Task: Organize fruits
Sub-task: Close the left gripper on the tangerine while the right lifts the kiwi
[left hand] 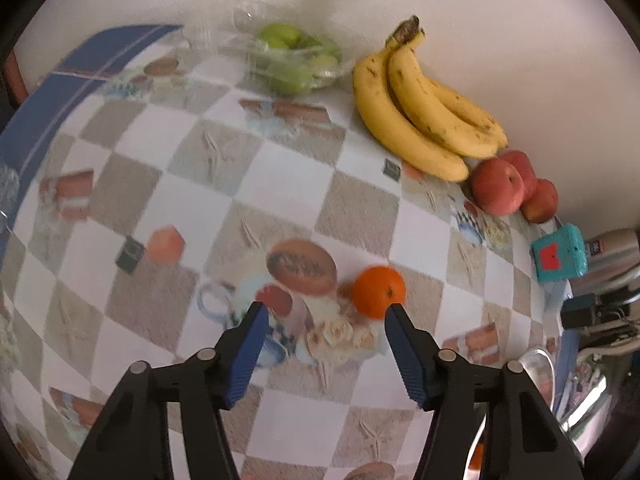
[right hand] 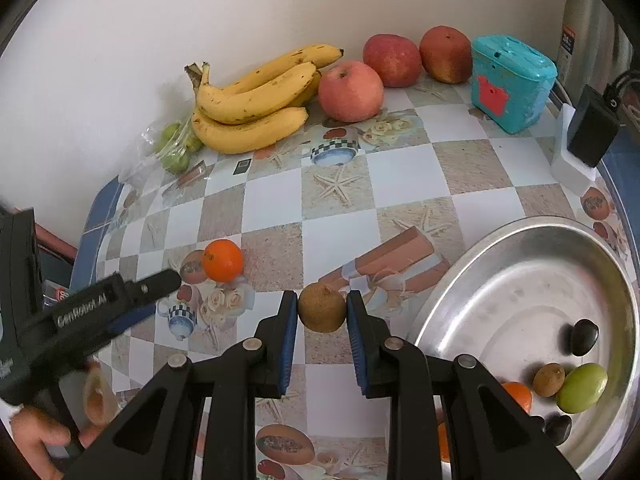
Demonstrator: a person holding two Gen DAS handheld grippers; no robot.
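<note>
A brown kiwi point(right hand: 322, 307) is being gripped between the pads of the right tongs point(right hand: 322, 312), above the checked tabletop point(right hand: 404, 168) and just left of the steel bowl point(right hand: 520, 248), where several fruits are lying. The left tongs point(left hand: 325, 312) are being held apart with nothing between them, their right tip beside an orange point(left hand: 378, 290) on the tabletop. "GenRobot.AI" is being shown on the left tongs' side.

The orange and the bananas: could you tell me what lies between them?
Only bare patterned tablecloth separates the orange from the bananas, seen in the right wrist view.
</note>
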